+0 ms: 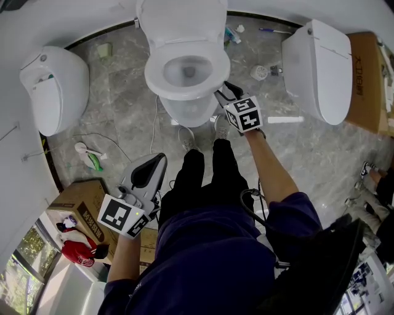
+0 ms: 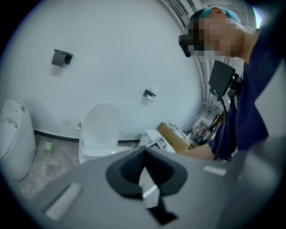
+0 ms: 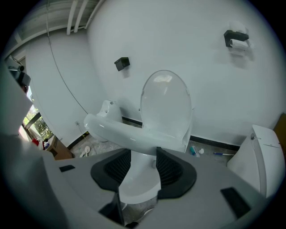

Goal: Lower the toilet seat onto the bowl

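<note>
The white toilet stands against the wall with its lid [image 1: 181, 18] upright and its seat [image 1: 209, 61] lying flat on the bowl. My right gripper [image 1: 220, 95] is at the seat's right front edge. In the right gripper view the seat's rim [image 3: 116, 129] runs across just beyond the open right gripper [image 3: 143, 154], and the bowl [image 3: 138, 183] shows through the gap; the pads press on nothing. My left gripper [image 1: 161, 159] hangs back by the person's left thigh, shut and empty. The left gripper view shows the left gripper [image 2: 144, 154] tips meeting, with the toilet [image 2: 99, 129] beyond.
A second toilet [image 1: 320, 67] stands at the right and a white wall-side fixture [image 1: 55, 86] at the left. Cardboard boxes [image 1: 83, 206] [image 1: 369, 80] sit at both sides. Small litter and a cable [image 1: 92, 157] lie on the grey floor. The person's shoes [image 1: 188, 138] stand just before the bowl.
</note>
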A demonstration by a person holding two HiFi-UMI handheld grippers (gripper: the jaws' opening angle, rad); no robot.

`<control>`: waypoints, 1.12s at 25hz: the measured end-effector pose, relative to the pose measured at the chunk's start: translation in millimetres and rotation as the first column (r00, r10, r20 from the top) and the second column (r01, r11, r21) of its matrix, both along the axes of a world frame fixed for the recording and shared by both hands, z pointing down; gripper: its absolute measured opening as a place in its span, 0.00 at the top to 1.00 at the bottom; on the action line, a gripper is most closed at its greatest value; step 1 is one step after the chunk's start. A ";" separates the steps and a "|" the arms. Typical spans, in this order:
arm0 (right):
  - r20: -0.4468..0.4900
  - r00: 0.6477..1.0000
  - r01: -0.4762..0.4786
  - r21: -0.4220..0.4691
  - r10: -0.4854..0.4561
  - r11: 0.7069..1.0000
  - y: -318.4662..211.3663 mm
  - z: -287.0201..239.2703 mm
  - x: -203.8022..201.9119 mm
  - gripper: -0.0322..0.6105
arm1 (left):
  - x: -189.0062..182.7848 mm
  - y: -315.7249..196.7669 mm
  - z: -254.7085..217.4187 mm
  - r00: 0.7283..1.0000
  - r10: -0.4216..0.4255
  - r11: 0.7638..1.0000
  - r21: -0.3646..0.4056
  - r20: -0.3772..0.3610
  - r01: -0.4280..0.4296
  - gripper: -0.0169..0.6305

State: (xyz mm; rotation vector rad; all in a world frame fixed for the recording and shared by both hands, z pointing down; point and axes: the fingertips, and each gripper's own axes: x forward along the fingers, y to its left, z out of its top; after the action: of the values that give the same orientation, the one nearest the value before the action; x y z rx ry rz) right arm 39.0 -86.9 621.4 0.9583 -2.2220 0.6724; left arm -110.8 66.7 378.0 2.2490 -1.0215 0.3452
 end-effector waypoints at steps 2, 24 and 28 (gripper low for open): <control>-0.003 1.000 0.002 -0.006 -0.002 1.000 3.5 2.8 -0.3 0.69 | -0.6 1.2 1.3 1.000 0.002 1.000 -0.003 0.000 -0.002 0.97; 0.395 0.913 0.044 -0.341 0.101 0.939 44.2 14.6 -5.1 0.66 | -0.2 2.3 8.1 1.000 0.001 1.000 -0.019 -0.015 -0.002 0.97; 0.591 0.742 0.014 -0.484 0.315 0.875 44.8 3.9 -5.5 0.61 | -1.5 -0.5 7.9 1.000 0.003 1.000 -0.022 -0.017 -0.003 0.97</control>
State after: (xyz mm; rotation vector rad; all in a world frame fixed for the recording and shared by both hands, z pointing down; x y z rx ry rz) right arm 33.5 -42.0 625.3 0.7188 -2.3674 1.7674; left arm -112.3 66.2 386.0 2.2301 -1.0008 0.3364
